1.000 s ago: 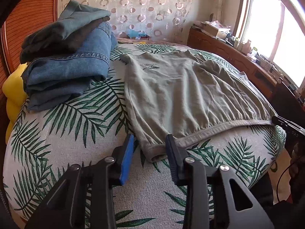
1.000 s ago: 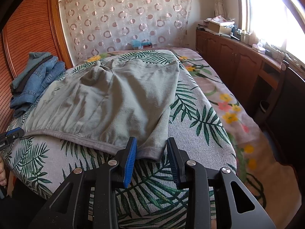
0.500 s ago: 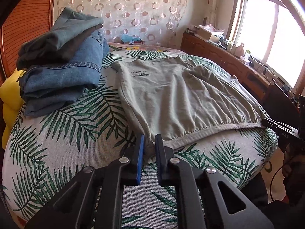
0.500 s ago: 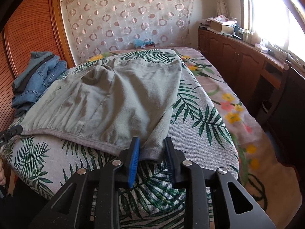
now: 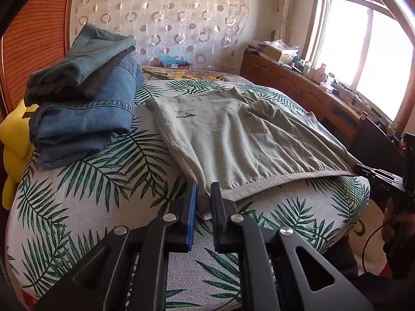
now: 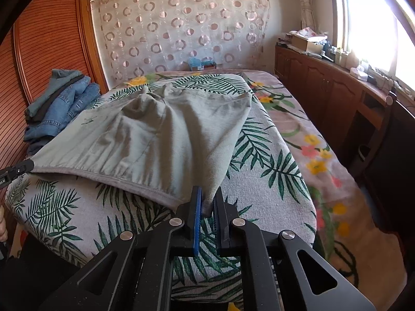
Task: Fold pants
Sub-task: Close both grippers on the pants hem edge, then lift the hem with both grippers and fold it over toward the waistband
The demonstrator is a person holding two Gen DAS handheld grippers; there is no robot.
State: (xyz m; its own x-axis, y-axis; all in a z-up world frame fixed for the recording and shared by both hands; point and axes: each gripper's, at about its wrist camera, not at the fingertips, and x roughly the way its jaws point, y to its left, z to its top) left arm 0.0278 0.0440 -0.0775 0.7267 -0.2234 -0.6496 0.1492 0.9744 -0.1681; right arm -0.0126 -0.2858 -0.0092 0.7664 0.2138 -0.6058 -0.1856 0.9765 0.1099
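A pair of soft, pale grey-green jersey pants (image 5: 241, 140) lies spread across the near half of a bed (image 5: 85, 181) whose woven cover is printed with dark green palm fronds. The cloth is matte and lightly creased, with a gathered elastic waistband running along its near edge and a small dark printed logo towards the far left. The left gripper (image 5: 203, 194) has its black fingers, one faced with a blue pad, pinched onto the near-left corner of the waistband, a tab of fabric showing between the jaws. The right gripper (image 6: 207, 202) is likewise clamped on the near-right corner, where the cloth draws up into a taut peak between its fingers. The waistband hangs close to the rounded near edge of the mattress. To the far left, touching the wooden slatted headboard (image 5: 33, 41), sits a stack of folded jeans (image 5: 83, 108): thick blue denim with pale stitching, topped by a darker grey-green pair. The stack is near the left side of the pants but apart from them, with a strip of leaf-print cover between. A yellow plush toy (image 5: 15, 140) is wedged at the left edge. Past the pants the cover runs bare towards a curtain (image 6: 181, 23) patterned with rings. On the right, a floral bedspread (image 6: 306, 134) slopes down beside a long wooden cabinet (image 6: 324, 88) under the window.
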